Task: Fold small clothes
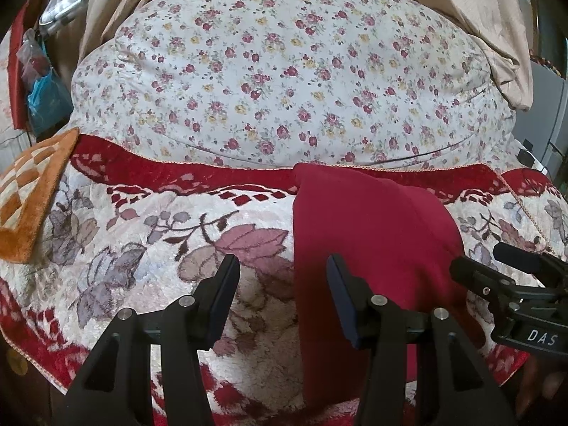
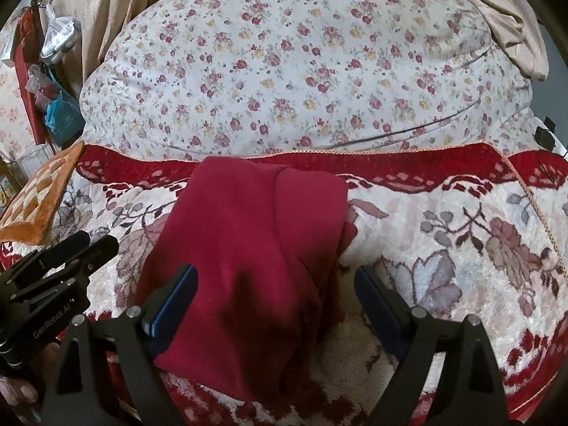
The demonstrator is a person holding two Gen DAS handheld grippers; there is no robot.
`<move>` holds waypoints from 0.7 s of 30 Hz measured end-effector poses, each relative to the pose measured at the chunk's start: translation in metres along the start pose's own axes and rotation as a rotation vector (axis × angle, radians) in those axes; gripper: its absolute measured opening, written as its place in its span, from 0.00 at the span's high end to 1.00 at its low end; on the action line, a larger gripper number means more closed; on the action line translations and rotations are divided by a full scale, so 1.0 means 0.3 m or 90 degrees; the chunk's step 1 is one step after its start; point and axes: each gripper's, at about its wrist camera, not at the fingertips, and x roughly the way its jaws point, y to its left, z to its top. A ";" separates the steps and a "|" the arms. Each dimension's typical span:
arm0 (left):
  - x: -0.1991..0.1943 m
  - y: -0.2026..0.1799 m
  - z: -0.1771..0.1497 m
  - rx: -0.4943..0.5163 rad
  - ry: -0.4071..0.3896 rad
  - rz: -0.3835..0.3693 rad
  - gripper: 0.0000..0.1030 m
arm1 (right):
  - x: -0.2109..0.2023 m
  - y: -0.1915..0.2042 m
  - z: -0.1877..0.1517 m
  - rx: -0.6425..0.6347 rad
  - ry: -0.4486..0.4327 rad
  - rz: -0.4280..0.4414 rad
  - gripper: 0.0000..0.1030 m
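Observation:
A dark red garment [image 2: 255, 230] lies folded into a long strip on the plush blanket; it also shows in the left wrist view as the red garment [image 1: 365, 234]. My right gripper [image 2: 275, 270] stands open above the strip's near half, its left finger over the cloth and its right finger over bare blanket. My left gripper [image 1: 281, 261] is open too, straddling the garment's left edge, with no pad pressing on cloth. Each gripper appears in the other's view: the right gripper [image 1: 479, 257] at the garment's right side, the left gripper [image 2: 99, 240] at its left.
The red-and-cream floral blanket [image 1: 142, 230] covers the work surface. Behind it bulges a rose-print quilt [image 1: 277, 71]. An orange checked mat [image 1: 32, 195] sits at the left edge, with plastic bags [image 1: 46, 92] hanging beyond it. Beige curtains [image 1: 117, 7] hang at the back.

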 end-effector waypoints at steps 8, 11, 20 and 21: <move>0.002 -0.005 0.000 0.000 0.002 -0.001 0.72 | 0.013 -0.001 -0.001 0.003 0.006 0.003 0.10; 0.002 -0.006 0.000 0.001 0.002 0.001 0.72 | 0.014 -0.003 0.000 0.002 0.006 0.003 0.10; 0.012 -0.011 -0.001 -0.001 0.004 -0.002 0.72 | 0.026 0.004 -0.002 0.007 0.012 -0.001 0.10; 0.017 -0.010 -0.002 -0.001 0.006 -0.003 0.72 | 0.026 0.005 -0.001 0.007 0.012 0.000 0.10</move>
